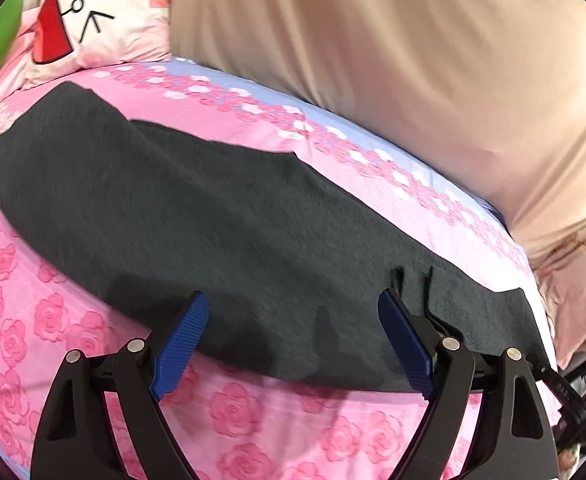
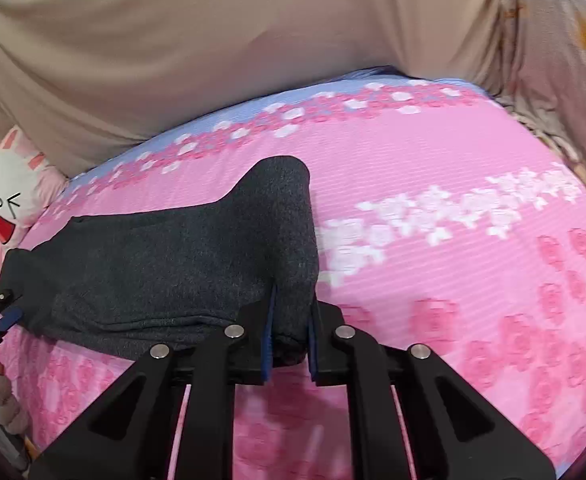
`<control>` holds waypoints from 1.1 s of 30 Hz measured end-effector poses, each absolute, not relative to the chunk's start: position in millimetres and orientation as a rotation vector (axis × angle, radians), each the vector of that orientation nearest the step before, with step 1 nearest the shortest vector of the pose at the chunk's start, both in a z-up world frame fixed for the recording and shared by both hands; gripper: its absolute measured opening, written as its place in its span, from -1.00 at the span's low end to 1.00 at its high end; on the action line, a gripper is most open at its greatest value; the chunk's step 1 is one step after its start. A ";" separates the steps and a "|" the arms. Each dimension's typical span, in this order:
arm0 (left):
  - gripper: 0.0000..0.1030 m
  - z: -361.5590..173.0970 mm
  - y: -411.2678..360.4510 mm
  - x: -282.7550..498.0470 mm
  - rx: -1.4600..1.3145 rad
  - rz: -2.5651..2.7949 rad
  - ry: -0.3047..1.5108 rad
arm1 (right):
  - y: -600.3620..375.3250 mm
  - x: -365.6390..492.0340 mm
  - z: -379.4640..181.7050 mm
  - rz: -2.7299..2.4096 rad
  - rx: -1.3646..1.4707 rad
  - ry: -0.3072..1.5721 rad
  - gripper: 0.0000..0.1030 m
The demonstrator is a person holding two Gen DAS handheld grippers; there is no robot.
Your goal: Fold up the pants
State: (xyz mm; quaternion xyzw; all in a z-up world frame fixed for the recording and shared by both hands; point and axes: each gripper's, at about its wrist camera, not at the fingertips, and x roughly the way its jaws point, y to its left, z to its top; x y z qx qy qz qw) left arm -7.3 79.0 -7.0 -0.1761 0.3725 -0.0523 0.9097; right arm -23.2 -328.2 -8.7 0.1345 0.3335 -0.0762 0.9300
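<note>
Dark grey pants (image 1: 213, 216) lie along the pink rose bedsheet (image 1: 233, 412). Our left gripper (image 1: 293, 344) gapes wide over their near edge; our right gripper (image 2: 291, 344) pinches one end.

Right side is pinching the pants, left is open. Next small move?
Probably close the left hand-held gripper on the near edge of the dark grey pants: it is open over that edge, while the right hand-held gripper already pinches a raised end. Then both can lift together.
</note>
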 end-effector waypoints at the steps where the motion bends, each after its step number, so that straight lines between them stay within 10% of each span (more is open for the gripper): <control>1: 0.63 -8.0 76.5 -6.6 -0.357 -0.111 0.770 | -337.5 -28.6 -6.9 -0.182 0.274 0.678 -0.79; 15: 0.65 -26.7 47.8 2.0 -0.248 -0.127 0.816 | -256.5 -48.1 19.4 0.171 0.122 0.675 -0.39; 23: 0.66 -27.1 59.1 -1.9 -0.320 -0.153 0.793 | -216.7 6.7 -19.5 0.276 0.115 0.797 -0.88; 33: 0.68 -27.7 62.5 -0.8 -0.347 -0.171 0.788 | -177.1 9.6 -21.9 0.349 -0.036 0.808 -0.81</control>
